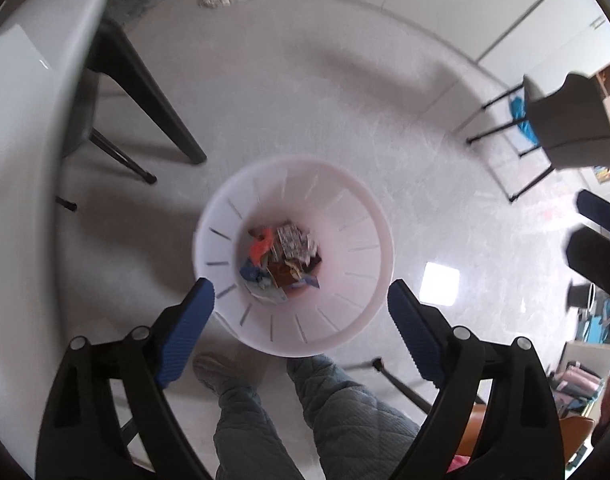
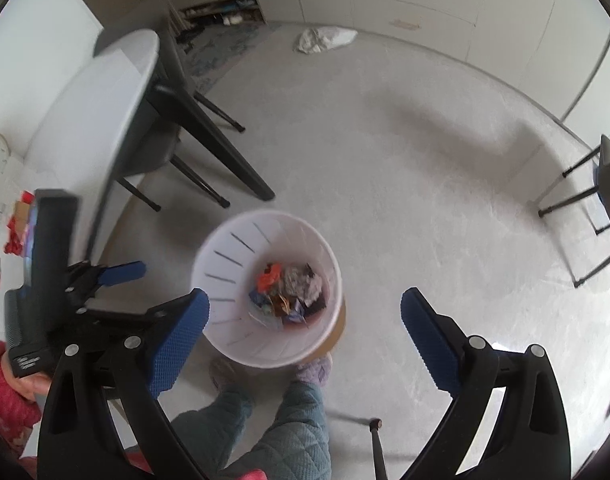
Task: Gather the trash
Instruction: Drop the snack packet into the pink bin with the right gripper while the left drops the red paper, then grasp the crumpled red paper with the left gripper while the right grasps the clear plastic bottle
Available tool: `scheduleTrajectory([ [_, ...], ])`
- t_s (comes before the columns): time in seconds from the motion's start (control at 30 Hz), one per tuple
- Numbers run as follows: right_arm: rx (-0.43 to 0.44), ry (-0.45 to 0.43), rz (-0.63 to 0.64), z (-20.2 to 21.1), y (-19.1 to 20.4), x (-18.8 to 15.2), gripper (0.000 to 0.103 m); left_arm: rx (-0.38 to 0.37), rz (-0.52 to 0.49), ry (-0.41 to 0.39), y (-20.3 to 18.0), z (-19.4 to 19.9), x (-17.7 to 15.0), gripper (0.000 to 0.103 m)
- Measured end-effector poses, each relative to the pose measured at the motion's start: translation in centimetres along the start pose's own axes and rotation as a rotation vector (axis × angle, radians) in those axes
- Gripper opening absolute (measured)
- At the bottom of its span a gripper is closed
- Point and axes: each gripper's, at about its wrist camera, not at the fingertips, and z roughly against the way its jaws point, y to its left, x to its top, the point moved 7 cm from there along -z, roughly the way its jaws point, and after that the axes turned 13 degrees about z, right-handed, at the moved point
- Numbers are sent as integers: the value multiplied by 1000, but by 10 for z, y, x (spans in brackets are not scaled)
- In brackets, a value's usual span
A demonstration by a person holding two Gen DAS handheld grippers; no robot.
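A white slotted waste bin (image 1: 369, 220) (image 2: 225, 240) stands on the pale floor. At its bottom lies mixed trash (image 1: 281, 260) (image 2: 289, 292): orange, blue and printed wrappers. My left gripper (image 1: 301, 292) hangs straight above the bin, open, with nothing between its blue fingers. My right gripper (image 2: 305, 299) is also open and empty, above the bin's right side. In the right wrist view one blue finger (image 2: 121, 272) of the left gripper shows at the left. In the left wrist view a blue finger (image 1: 597, 208) of the right gripper shows at the right edge.
A white table (image 1: 25, 120) (image 2: 97, 112) with black legs stands left of the bin, with red scraps (image 2: 17, 232) on it. A chair (image 1: 573, 120) is at the right. A crumpled white bag (image 2: 325, 38) lies by the far cabinets. The person's legs (image 2: 297, 420) stand behind the bin.
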Motion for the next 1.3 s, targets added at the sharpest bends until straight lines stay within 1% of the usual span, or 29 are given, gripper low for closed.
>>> scheduleTrajectory([
  [0.07, 10, -38, 22, 14, 11, 14, 96, -6, 12, -61, 10, 34, 4, 86],
  [0.1, 21, -63, 41, 23, 21, 24, 96, -4, 22, -84, 16, 48, 5, 89],
  [0.2, 58, -110, 96, 38, 52, 47, 96, 24, 91, -203, 59, 113, 3, 93],
  [0.3, 118, -157, 191, 48, 106, 72, 98, 98, 173, -290, 113, 161, -3, 95],
  [0.37, 162, -170, 247, 48, 142, 84, 98, 147, 232, -333, 149, 183, -9, 95],
  [0.4, 180, -171, 268, 47, 155, 88, 98, 186, 276, -358, 177, 196, -14, 95],
  [0.5, 249, -167, 358, 42, 220, 101, 98, 264, 398, -393, 248, 216, -26, 95],
  [0.57, 266, -165, 403, 41, 248, 105, 98, 299, 467, -407, 292, 222, -31, 95],
  [0.6, 274, -165, 424, 41, 263, 106, 98, 323, 489, -420, 316, 223, -33, 95],
  [0.63, 284, -156, 448, 39, 282, 107, 98, 342, 496, -428, 331, 222, -34, 95],
  [0.7, 295, -143, 465, 38, 300, 108, 98, 383, 480, -427, 365, 216, -32, 95],
  [0.73, 301, -134, 473, 36, 311, 109, 98, 392, 458, -421, 382, 210, -29, 95],
  [0.8, 297, -116, 484, 35, 325, 108, 98, 382, 403, -404, 407, 196, -25, 95],
  [0.9, 259, -90, 495, 33, 344, 106, 98, 362, 301, -376, 424, 177, -16, 95],
  [1.0, 235, -61, 467, 29, 350, 103, 98, 353, 223, -358, 432, 160, -8, 94],
  [1.07, 228, -42, 446, 27, 351, 100, 98, 337, 188, -354, 436, 151, -2, 89],
  [1.1, 222, -30, 436, 26, 352, 98, 98, 328, 181, -349, 439, 148, 1, 82],
  [1.13, 218, -24, 432, 25, 356, 98, 98, 314, 181, -347, 439, 146, 3, 78],
  [1.17, 211, -18, 430, 24, 358, 97, 98, 304, 184, -349, 440, 144, 4, 76],
  [1.27, 197, -13, 432, 22, 370, 99, 98, 284, 187, -352, 444, 140, 8, 66],
  [1.3, 195, -15, 436, 22, 374, 102, 98, 259, 190, -357, 447, 139, 10, 61],
])
